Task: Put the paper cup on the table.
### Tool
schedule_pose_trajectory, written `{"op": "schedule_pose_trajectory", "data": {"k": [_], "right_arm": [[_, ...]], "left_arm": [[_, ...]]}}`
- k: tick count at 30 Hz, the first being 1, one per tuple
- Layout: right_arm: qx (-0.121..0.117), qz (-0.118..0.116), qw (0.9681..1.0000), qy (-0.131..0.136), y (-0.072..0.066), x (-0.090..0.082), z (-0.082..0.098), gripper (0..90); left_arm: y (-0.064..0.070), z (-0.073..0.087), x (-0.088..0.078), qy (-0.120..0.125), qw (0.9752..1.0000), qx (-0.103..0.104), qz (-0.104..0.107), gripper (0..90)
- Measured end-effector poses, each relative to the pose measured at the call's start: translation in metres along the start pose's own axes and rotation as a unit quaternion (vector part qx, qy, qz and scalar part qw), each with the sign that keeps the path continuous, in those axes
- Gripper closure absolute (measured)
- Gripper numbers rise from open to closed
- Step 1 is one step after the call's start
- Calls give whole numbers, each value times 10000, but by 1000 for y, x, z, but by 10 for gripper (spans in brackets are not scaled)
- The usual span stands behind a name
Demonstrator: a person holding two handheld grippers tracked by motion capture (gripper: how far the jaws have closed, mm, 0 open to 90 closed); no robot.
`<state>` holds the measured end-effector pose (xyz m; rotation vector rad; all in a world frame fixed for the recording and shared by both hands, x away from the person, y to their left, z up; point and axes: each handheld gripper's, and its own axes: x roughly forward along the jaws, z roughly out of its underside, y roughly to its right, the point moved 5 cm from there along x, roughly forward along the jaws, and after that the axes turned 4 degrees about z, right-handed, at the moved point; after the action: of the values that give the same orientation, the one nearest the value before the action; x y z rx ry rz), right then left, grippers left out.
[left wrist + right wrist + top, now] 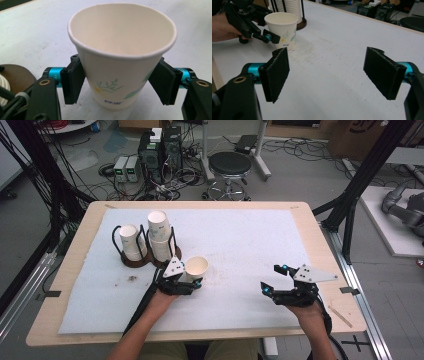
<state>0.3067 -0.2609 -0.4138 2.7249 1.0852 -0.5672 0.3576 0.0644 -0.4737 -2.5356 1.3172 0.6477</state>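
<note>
Your left gripper (192,281) has its jaws clamped on a paper cup (197,268), one black pad pressed to each side of the cup's lower wall, as the left gripper view shows (117,75). The cup stands upright on the white mat (240,245), mouth up, base down on the mat, so its long axis runs vertical. It widens from base to rim. The printed leaf and flower pattern faces your left gripper's camera, low on the wall. The cup sits left of the table's middle, just in front of the cup rack (147,257) and a little to its right.

The rack holds two stacks of cups (159,235), both upright with their mouths up; the right stack stands taller than the left.

In the right gripper view the cup (282,30) appears far left, with your left gripper (268,37) pinching it from the side.

Your right gripper (277,279) rests on the mat well to the right of the cup, its jaws spread wide with nothing between them (329,75).
</note>
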Motion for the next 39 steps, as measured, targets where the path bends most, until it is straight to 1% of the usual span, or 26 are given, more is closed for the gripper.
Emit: {"op": "schedule_pose_trajectory", "data": {"k": [1, 4, 7, 9, 10, 11, 13, 14, 15, 17, 19, 23, 24, 30, 32, 35, 39], "right_arm": [[13, 0, 10000, -7, 0, 0, 0, 215], [5, -4, 10000, -23, 0, 1, 1, 214], [1, -20, 10000, -36, -1, 2, 1, 214], [-6, -18, 10000, -30, -1, 2, 1, 214], [-5, -19, 10000, -29, -1, 2, 1, 214], [-3, -18, 10000, -30, -1, 2, 1, 215], [-5, -32, 10000, -50, -1, 2, 1, 214], [-6, -35, 10000, -53, -1, 3, 2, 215], [-3, -37, 10000, -70, -1, 3, 2, 214], [-23, -43, 9999, -89, -1, 4, 3, 215], [-16, -45, 9999, -93, -2, 4, 3, 214], [4, -50, 10000, -75, -2, 4, 3, 214], [14, -54, 9999, -89, -2, 4, 4, 214], [19, 17, 9999, -120, -3, 4, 6, 214], [40, 51, 9999, -114, -2, 3, 7, 214], [75, 127, 9999, -89, -1, 3, 8, 214], [80, 291, 9995, -73, 0, 2, 9, 214]], "left_arm": [[0, 1, -1, -38, 10000, 7, -3, 324], [0, 3, -3, -37, 10000, -35, 28, 326], [-1, 3, -2, -41, 10000, -5, 31, 325], [0, 2, -2, -9, 10000, -40, 47, 312], [0, 3, -3, 5, 10000, -16, 67, 297], [0, 2, -4, 52, 9999, -7, 90, 267], [-1, 2, -7, 240, 9996, -122, 124, 152], [-1, 2, -9, 324, 9991, -212, 178, 141], [-2, 2, -10, 364, 9989, -257, 175, 141], [-3, 4, -14, 393, 9985, -331, 178, 141], [-2, 4, -20, 471, 9981, -306, 254, 143], [2, 1, -37, 737, 9961, -196, 450, 144], [2, -1, -42, 787, 9957, -158, 465, 144], [-1, -6, -70, 1098, 9923, -129, 562, 146], [-5, -6, -79, 1183, 9914, -186, 523, 147], [-14, -3, -91, 1283, 9908, -238, 366, 152], [-25, 2, -103, 1388, 9896, -325, 180, 152]]}}
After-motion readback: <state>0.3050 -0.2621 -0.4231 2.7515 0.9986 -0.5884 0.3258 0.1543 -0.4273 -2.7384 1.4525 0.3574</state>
